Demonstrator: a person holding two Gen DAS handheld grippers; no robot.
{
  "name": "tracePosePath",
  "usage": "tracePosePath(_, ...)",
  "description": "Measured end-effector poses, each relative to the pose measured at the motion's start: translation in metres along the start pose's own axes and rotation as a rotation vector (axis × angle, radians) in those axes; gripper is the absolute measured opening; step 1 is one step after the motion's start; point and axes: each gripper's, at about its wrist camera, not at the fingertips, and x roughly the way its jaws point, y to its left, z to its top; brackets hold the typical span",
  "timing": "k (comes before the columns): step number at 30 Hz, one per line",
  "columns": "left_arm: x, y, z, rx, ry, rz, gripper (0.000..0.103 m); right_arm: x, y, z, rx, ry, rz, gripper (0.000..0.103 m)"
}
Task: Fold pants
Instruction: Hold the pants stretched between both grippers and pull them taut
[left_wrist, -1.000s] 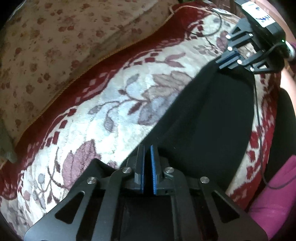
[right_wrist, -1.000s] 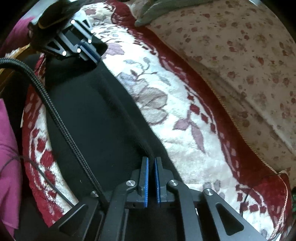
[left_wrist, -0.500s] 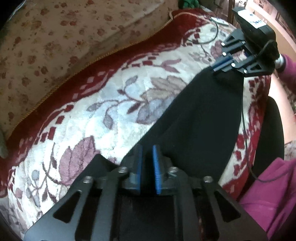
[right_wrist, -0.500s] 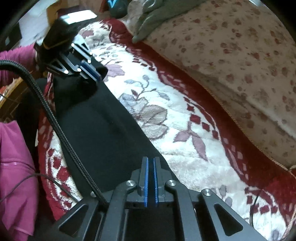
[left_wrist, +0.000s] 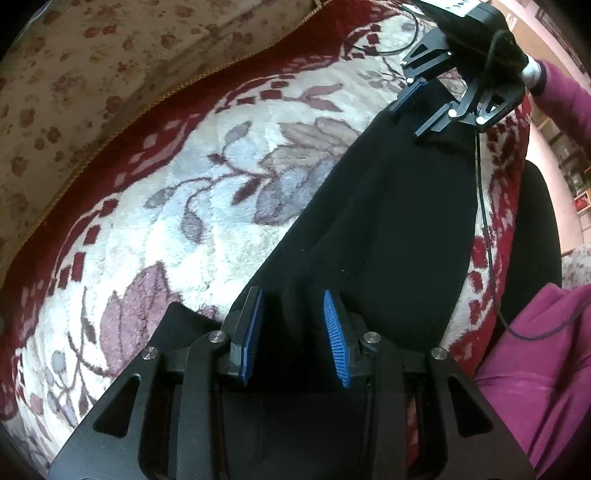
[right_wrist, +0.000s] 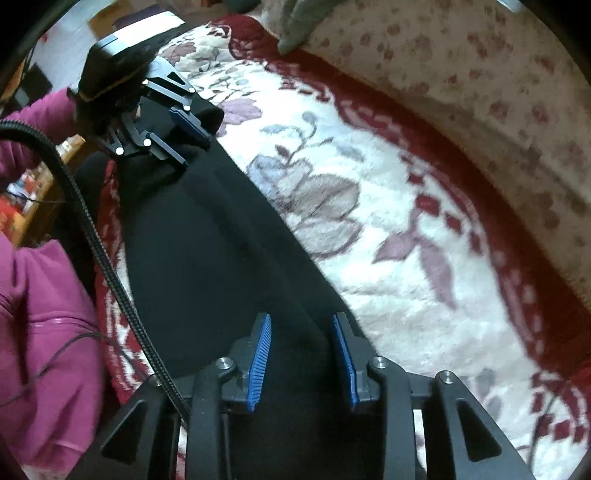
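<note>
The black pants (left_wrist: 388, 221) lie as a long folded strip across a floral blanket. In the left wrist view my left gripper (left_wrist: 291, 293) points down at the near end, its jaws opening; black cloth lies between the blue pads (left_wrist: 334, 332), which do not press on it. My right gripper (left_wrist: 412, 118) stands at the far end. In the right wrist view my right gripper (right_wrist: 301, 317) is likewise opening over the pants (right_wrist: 207, 240), with cloth loose between its pads (right_wrist: 260, 362). The left gripper (right_wrist: 195, 147) sits at the strip's other end.
The white and dark red floral blanket (left_wrist: 184, 184) covers a bed or sofa, with a beige flowered cover (left_wrist: 92, 55) behind it. A person's magenta sleeve (left_wrist: 535, 350) and a thin cable (left_wrist: 484, 221) are beside the pants. A braided cable (right_wrist: 110, 266) crosses the right wrist view.
Both grippers were shut on the pants' edge a second ago. The left jaws parted first, then the right, and the cloth now lies loose between the pads.
</note>
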Motion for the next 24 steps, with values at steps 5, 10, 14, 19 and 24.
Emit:
tracePosePath(5, 0.001, -0.001, 0.000, 0.022, 0.004, -0.023, 0.033, 0.005, 0.004, 0.001, -0.040, 0.013, 0.043, 0.032)
tracePosePath(10, 0.005, -0.003, 0.000, 0.010, -0.011, -0.002, 0.025, 0.013, 0.009, 0.007, -0.086, 0.028, 0.007, 0.013)
tracePosePath(14, 0.003, -0.010, -0.006, 0.010, -0.055, 0.046, 0.008, 0.011, 0.035, 0.006, -0.156, 0.032, -0.131, 0.005)
tracePosePath(19, -0.009, -0.005, -0.003, -0.045, -0.100, 0.064, 0.005, -0.008, 0.041, 0.008, -0.150, -0.007, -0.212, 0.004)
tracePosePath(24, -0.015, 0.000, 0.005, -0.053, -0.127, 0.092, 0.005, -0.014, 0.033, 0.015, -0.139, -0.018, -0.266, 0.004)
